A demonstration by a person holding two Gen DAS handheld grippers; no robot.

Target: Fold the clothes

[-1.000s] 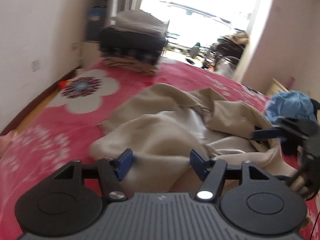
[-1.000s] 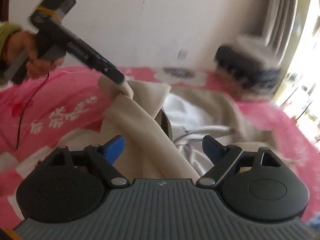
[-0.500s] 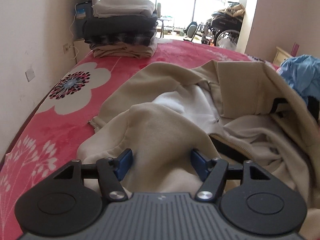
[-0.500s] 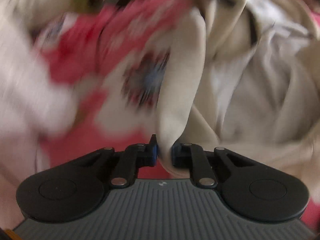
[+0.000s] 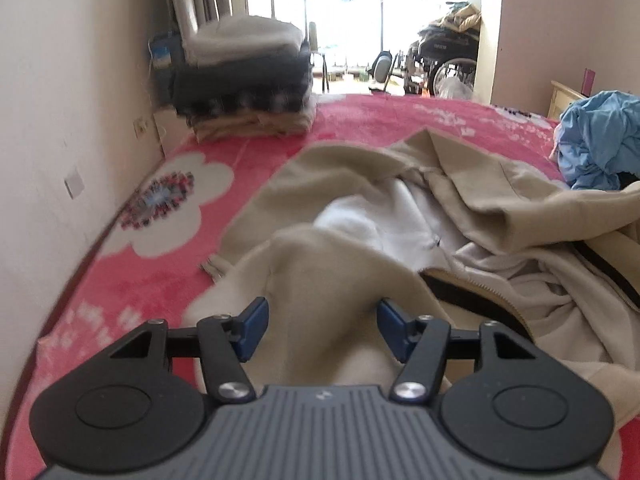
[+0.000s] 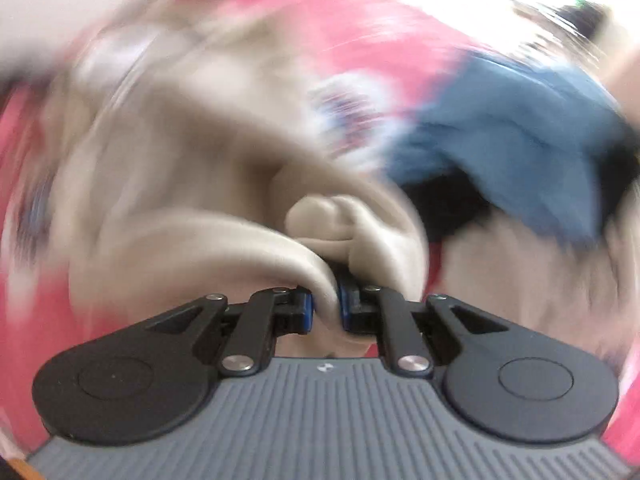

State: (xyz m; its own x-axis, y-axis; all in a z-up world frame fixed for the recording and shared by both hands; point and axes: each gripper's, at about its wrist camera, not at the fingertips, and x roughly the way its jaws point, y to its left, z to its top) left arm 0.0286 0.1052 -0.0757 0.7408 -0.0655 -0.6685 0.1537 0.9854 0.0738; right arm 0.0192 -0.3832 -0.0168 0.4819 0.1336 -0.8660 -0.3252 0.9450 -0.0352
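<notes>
Left gripper [image 5: 322, 330] gapes over beige jacket [image 5: 400, 240]; right gripper [image 6: 326, 306] pinches jacket fold — blue garment [image 5: 600, 140] beside, folded stack [image 5: 248, 84] beyond.

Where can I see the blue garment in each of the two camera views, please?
Left wrist view: the blue garment lies crumpled at the right edge, beyond the beige jacket.
Right wrist view: it is the blurred blue patch at upper right, above the right hand-held gripper, which is shut on a fold of the jacket.
Shared landmark: the pink flowered blanket.
</notes>
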